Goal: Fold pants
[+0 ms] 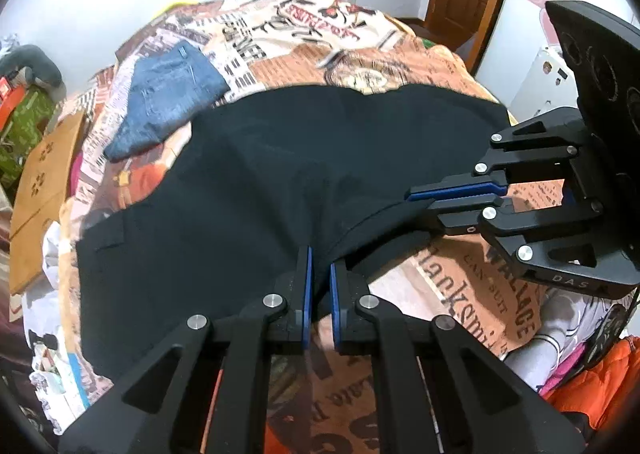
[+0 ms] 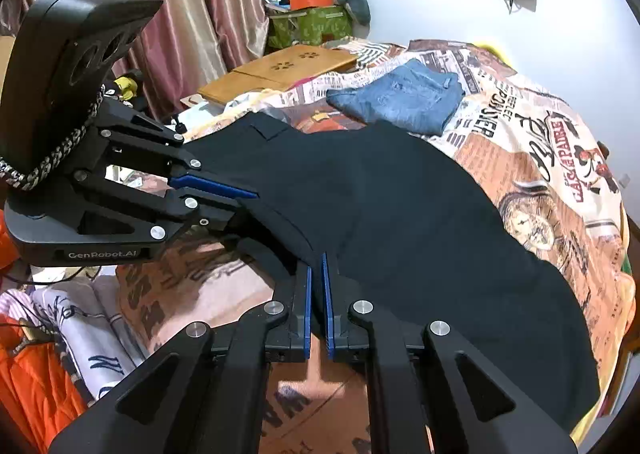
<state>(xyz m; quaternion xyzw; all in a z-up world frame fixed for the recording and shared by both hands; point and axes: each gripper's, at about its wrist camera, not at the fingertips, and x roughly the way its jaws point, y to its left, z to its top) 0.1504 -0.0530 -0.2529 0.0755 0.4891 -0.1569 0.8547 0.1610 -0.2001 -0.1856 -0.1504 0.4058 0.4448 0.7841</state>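
Black pants [image 1: 280, 157] lie spread across the printed bedspread; they also show in the right wrist view [image 2: 400, 213]. My left gripper [image 1: 320, 260] is shut on the near edge of the pants and lifts it a little. My right gripper [image 2: 317, 264] is shut on the same edge further along. Each gripper shows in the other's view: the right gripper [image 1: 412, 199] at the right, the left gripper [image 2: 250, 201] at the left, both pinching the black cloth.
Folded blue jeans [image 1: 164, 97] lie on the bed [image 1: 460, 274] beyond the black pants, also in the right wrist view [image 2: 404, 97]. A wooden board [image 2: 280, 67] lies at the bed's far side. Orange and white clothes [image 2: 48, 358] are piled below the near edge.
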